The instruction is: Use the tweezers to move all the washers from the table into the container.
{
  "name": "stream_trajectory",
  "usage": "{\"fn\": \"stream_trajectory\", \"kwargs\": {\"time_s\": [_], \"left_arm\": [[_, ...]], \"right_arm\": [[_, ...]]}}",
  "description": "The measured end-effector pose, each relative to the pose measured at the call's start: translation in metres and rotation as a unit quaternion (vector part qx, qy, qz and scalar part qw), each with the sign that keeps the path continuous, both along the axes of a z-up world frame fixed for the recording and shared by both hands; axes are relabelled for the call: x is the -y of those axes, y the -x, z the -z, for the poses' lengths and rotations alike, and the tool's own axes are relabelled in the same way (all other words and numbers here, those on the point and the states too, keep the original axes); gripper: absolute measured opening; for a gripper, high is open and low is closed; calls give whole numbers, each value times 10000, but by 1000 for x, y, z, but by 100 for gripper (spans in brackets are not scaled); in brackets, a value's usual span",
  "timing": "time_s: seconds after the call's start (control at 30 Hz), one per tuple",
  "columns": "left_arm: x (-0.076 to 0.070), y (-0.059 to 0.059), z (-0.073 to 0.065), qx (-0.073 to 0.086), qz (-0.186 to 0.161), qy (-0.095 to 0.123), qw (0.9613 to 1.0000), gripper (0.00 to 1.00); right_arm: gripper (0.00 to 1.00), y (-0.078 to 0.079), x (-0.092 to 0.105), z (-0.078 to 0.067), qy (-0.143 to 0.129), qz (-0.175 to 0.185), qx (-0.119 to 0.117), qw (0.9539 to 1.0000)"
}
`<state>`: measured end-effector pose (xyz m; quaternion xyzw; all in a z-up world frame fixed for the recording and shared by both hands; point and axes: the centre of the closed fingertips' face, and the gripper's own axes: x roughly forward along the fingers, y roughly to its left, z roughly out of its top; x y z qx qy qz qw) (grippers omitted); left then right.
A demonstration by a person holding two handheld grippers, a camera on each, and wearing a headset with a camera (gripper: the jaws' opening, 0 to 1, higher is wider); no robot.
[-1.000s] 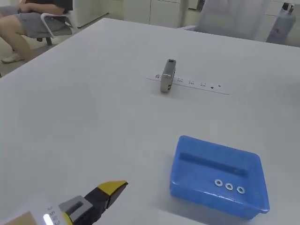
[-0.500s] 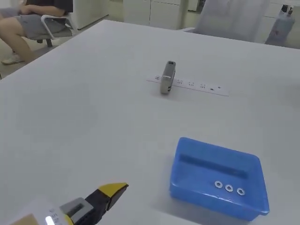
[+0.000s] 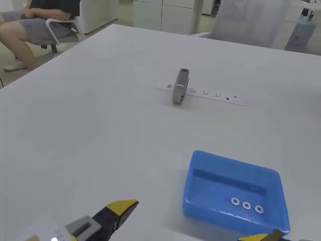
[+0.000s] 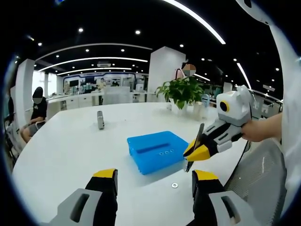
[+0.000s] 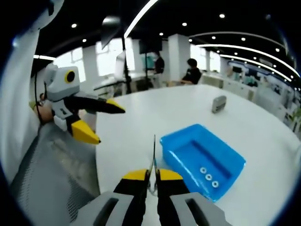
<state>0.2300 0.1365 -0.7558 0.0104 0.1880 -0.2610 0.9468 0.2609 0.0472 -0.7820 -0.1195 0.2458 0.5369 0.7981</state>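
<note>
1. Container (image 3: 220, 218): blue, shallow, rectangular. It is sitting on the white table (image 3: 100, 130), nr the holder's edge.
2. Three washers (image 3: 246, 205): lying flat in a row on the container floor, toward its near side.
3. Loose washer (image 4: 175, 185): lying flat on the table, outside the container, just off its near corner.
4. Tweezers (image 5: 153, 153): being pinched btwn the right gripper's jaws, w/ the tips pointing fwd. In the left gripper view the tips are hanging close beside the loose washer; can't tell if they are touching it.
5. Right gripper (image 5: 151, 175): its jaws are pressing together on the tweezers. In the head view its yellow tip is poking in at the btm edge, by the container's near-right corner.
6. Left gripper (image 4: 155, 176): its jaws are standing spread wide as it hovers over the table, left of the container and apart from it.
7. Misc.:
   - A grey device (image 3: 180, 86) is standing on edge at the end of a flat power strip (image 3: 215, 94), mid-table.
   - A person (image 3: 35, 22) is sitting in a chair past the far-left corner.
   - A potted plant (image 4: 181, 92) is standing in the background.
</note>
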Motion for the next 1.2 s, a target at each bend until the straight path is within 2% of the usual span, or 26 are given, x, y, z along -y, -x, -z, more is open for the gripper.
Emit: {"fn": "stream_trajectory", "kwargs": {"time_s": [0.1, 0.37, 0.5, 0.67, 0.83, 0.93, 1.03, 1.2], "left_arm": [[0, 0, 0, 0, 5, -7, 10000, 64], [0, 0, 1, -2, -5, -17, 10000, 64], [0, 0, 1, -10, -5, -15, 10000, 64], [0, 0, 1, -17, 1, -18, 10000, 63], [1, 1, 1, -32, 10, -20, 10000, 63], [1, 1, 1, -42, 17, 11, 10000, 63], [1, 1, 0, -35, 16, 42, 10000, 62], [1, 1, 0, -43, 23, 45, 10000, 62]], "right_arm": [[3, -7, 1, -8, -128, 106, 12, 9999], [3, -26, 7, -18, -300, 368, 49, 9989], [3, -38, 5, -25, -473, 541, 64, 9974], [3, -58, 7, -26, -528, 733, 94, 9959], [3, -71, 1, -24, -525, 892, 104, 9946], [3, -78, -3, -21, -538, 963, 34, 9939], [3, -82, -8, -21, -853, 1076, -303, 9901], [3, -92, -9, -18, -852, 1140, -348, 9892]]}}
